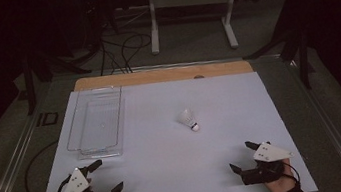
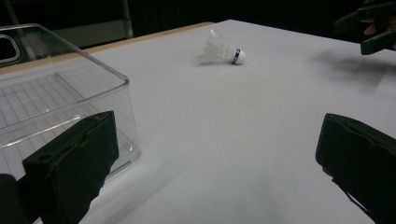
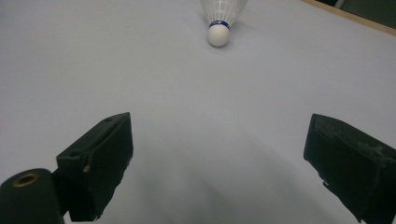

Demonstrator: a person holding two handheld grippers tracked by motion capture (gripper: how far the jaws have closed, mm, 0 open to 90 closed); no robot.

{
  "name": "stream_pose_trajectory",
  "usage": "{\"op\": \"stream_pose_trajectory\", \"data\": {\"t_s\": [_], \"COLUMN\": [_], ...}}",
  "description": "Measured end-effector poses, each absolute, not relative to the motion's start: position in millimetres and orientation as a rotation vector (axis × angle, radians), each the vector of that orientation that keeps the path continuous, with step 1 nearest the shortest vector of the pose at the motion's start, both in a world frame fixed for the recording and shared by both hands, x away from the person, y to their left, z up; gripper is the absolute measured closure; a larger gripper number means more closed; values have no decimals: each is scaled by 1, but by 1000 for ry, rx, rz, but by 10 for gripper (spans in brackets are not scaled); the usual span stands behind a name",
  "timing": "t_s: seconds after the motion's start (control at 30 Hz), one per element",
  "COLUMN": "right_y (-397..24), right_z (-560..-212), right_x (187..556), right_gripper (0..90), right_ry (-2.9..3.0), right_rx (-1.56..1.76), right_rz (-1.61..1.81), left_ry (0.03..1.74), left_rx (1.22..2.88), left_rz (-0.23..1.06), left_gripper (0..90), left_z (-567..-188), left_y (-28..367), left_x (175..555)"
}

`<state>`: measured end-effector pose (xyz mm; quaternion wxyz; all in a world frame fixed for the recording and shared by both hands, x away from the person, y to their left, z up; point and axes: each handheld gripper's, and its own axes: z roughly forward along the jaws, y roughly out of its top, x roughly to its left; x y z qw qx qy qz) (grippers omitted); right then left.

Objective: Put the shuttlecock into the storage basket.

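Both pairs of jaws stand wide apart with nothing between them: the right gripper [image 1: 241, 156] rests near the table's near right corner, the left gripper [image 1: 104, 177] near its near left corner, just in front of the clear tray [image 1: 95, 120]. The shuttlecock [image 1: 188, 119] lies on its side near the table's middle, cork end toward the right gripper. The likely step is picking it up: approach low along the table [image 1: 219, 99], straddle the cork rather than the feathers, and close gently.

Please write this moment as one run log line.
left tool: open, empty | right tool: open, empty | shuttlecock: lying on table, untouched | clear bin: empty
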<state>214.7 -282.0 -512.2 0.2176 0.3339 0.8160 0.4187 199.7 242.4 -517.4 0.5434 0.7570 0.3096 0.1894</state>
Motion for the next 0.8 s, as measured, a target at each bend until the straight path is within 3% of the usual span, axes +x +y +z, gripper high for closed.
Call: {"op": "stream_pose_trajectory", "data": {"t_s": [0.8], "right_y": [-284], "right_z": [-511], "right_x": [214], "right_gripper": [82], "right_ry": [2244], "right_rx": [956], "right_rz": [1154], "left_ry": [735], "left_rx": [1792], "left_rz": [440], "left_gripper": [0], "left_z": [-518], "left_y": [242], "left_x": [200]}}
